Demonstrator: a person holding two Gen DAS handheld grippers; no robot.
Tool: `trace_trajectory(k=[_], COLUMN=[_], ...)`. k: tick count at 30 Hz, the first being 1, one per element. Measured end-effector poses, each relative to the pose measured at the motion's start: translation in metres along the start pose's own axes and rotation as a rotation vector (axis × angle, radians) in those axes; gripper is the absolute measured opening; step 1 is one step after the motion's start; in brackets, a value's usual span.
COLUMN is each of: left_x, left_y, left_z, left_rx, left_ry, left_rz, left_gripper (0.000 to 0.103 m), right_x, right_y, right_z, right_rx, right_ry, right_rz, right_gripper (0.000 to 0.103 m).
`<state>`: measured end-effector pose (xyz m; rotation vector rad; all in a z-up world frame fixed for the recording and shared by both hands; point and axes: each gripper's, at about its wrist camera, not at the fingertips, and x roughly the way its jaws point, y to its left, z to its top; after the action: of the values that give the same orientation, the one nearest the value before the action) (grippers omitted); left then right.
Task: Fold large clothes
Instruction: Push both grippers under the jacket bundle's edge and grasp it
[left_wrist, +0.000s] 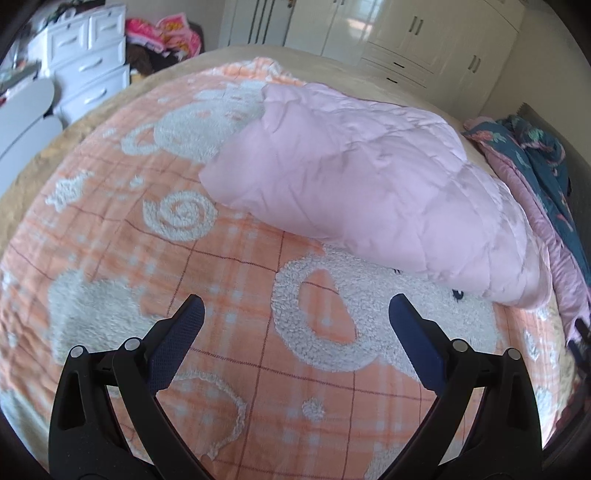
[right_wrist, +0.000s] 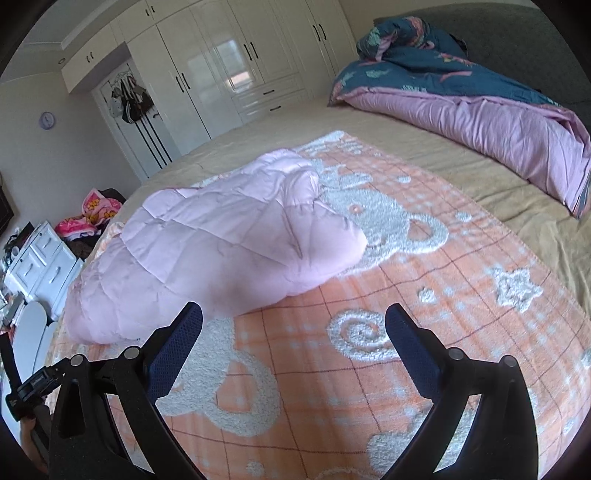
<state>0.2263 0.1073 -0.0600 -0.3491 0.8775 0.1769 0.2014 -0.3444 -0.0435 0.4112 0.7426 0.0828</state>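
Note:
A pale pink quilted puffer garment (left_wrist: 362, 177) lies folded in a thick bundle on an orange-and-white plush blanket (left_wrist: 229, 266) spread over the bed. It also shows in the right wrist view (right_wrist: 221, 240) on the same blanket (right_wrist: 406, 295). My left gripper (left_wrist: 295, 310) is open and empty, held above the blanket, short of the bundle's near edge. My right gripper (right_wrist: 293, 314) is open and empty, above the blanket just before the bundle's near side.
A rolled teal and pink duvet (right_wrist: 461, 96) lies at the bed's head. White wardrobes (right_wrist: 229, 62) line the far wall. A white drawer unit (left_wrist: 88, 55) and a pile of pink cloth (left_wrist: 166, 33) stand beside the bed. The left gripper's handle (right_wrist: 33, 384) shows at lower left.

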Motion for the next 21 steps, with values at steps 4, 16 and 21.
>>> trace_trajectory(k=[4, 16, 21], left_x=[0.006, 0.021, 0.03], left_y=[0.006, 0.008, 0.016], left_z=[0.008, 0.036, 0.053], left_rx=[-0.048, -0.112, -0.169], left_ry=[-0.007, -0.03, -0.031], left_rz=[-0.01, -0.039, -0.077], left_gripper=[0.094, 0.094, 0.094], right_x=[0.013, 0.053, 0.075], right_y=[-0.008, -0.019, -0.028], right_z=[-0.001, 0.024, 0.031], right_rx=[0.049, 0.138, 0.181], right_ry=[0.033, 0.09, 0.134], right_rz=[0.016, 0.069, 0.087], right_gripper=[0.099, 0.099, 0.099])
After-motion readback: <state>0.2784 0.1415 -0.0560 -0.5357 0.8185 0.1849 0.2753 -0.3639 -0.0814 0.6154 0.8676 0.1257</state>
